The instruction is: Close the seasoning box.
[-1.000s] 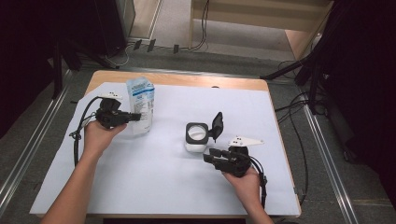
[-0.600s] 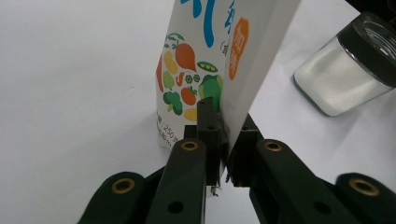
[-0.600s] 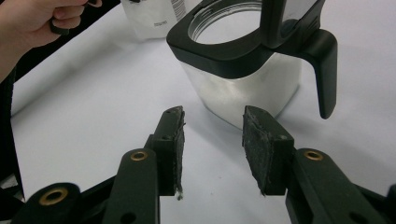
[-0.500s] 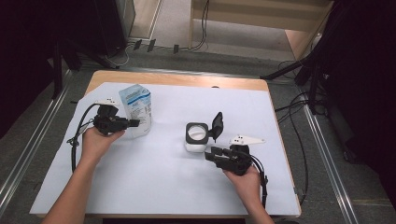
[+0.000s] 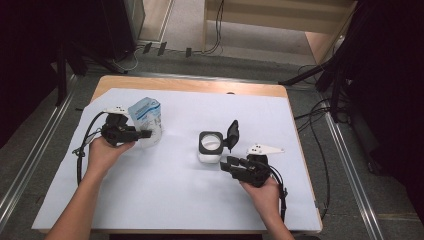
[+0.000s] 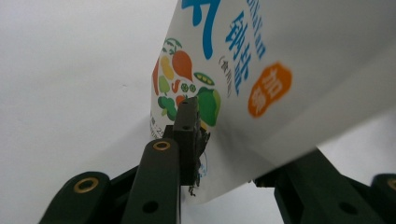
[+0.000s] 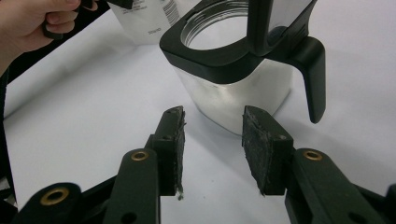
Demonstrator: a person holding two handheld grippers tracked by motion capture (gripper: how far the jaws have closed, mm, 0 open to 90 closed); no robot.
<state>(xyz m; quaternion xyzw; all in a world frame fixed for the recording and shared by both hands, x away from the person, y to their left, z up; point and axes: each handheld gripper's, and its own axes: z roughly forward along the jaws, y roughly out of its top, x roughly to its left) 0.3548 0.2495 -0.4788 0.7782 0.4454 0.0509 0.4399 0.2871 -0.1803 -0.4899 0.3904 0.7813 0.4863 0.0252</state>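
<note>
The white printed plastic salt bag [image 6: 243, 70] looks soft, crinkly and bottom-heavy, best pinched at its lower edge. It stands on the table between the jaws of the left hand-held gripper [image 5: 142, 134], which have just been opening; whether they touch it now I cannot tell. The right hand-held gripper [image 7: 212, 140] is part-open and empty, just short of the open square steel canister [image 7: 233, 88].

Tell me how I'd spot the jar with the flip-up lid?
Look at the white sheet covering the table, then near its middle. The jar stands there, just ahead of the right gripper. Unlike the blue-and-white salt bag nearby, it is square with a black rim and raised black lid.
</note>
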